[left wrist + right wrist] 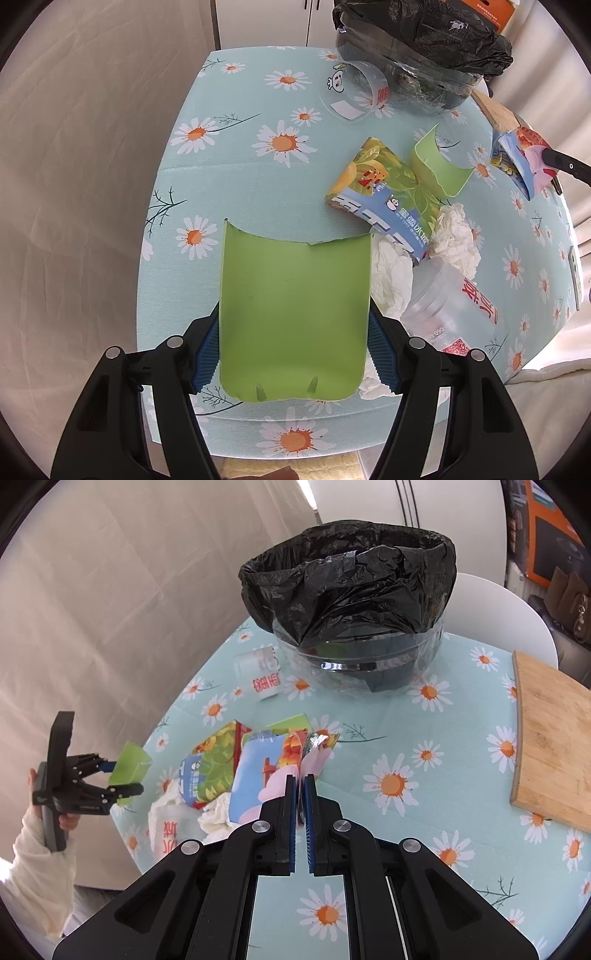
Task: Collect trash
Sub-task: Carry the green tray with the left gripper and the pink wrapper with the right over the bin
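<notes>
L gripper clamps a green cut plastic piece betw its blue pads, held above the near edge of the daisy-print table; piece is curved, matte green, ragged top edge, 2 small notches near its bottom. R gripper is pinched tight on a torn blue-pink drink carton, silver lining showing at the rip. Left on the table: green-yellow carton, 2nd green scrap, crumpled tissues, clear bottle. Black-lined bin sits at the far side, wooden board to the right.
</notes>
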Tool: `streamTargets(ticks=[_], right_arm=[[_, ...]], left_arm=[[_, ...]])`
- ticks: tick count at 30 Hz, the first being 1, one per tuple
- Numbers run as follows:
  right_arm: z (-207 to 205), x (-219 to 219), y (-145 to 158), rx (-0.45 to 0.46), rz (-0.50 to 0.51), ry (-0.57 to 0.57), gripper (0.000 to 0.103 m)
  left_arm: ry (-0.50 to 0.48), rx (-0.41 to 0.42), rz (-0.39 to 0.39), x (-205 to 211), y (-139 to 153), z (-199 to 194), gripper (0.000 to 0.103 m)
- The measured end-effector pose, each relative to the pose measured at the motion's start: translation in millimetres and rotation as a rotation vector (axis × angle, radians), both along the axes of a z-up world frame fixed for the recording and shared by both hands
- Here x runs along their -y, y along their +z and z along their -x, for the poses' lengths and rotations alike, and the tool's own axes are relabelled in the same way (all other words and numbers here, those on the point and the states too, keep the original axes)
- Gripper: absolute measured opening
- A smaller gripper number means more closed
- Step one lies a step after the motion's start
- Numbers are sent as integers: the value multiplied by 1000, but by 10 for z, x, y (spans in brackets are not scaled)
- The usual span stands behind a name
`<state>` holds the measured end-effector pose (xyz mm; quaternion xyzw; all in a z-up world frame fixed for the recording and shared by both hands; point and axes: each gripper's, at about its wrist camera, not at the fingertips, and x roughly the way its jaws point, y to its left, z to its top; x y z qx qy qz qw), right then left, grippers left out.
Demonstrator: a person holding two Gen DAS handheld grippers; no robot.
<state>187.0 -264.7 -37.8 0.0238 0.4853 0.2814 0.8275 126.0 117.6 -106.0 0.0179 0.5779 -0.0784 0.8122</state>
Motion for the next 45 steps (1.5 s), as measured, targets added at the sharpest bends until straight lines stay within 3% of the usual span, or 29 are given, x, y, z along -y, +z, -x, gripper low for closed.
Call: streamTargets(ticks=[14, 24, 32, 38, 45], right_arm=[[647, 261, 210, 82, -39, -91, 4], [864, 405, 430, 161, -84, -128, 4], [785, 478, 668, 188, -120, -147, 4], [643, 437, 962, 256, -81, -193, 4], [317, 343, 1247, 314, -73, -221, 4]], left_arm=[[-99, 103, -40, 220, 524, 270, 68], [-185, 174, -83, 503, 912, 245, 68], [-255, 247, -67, 735, 1240, -4, 68], [-349, 276, -64, 913, 1416, -417, 68], [-456, 368, -27, 1070, 1747, -928, 68]])
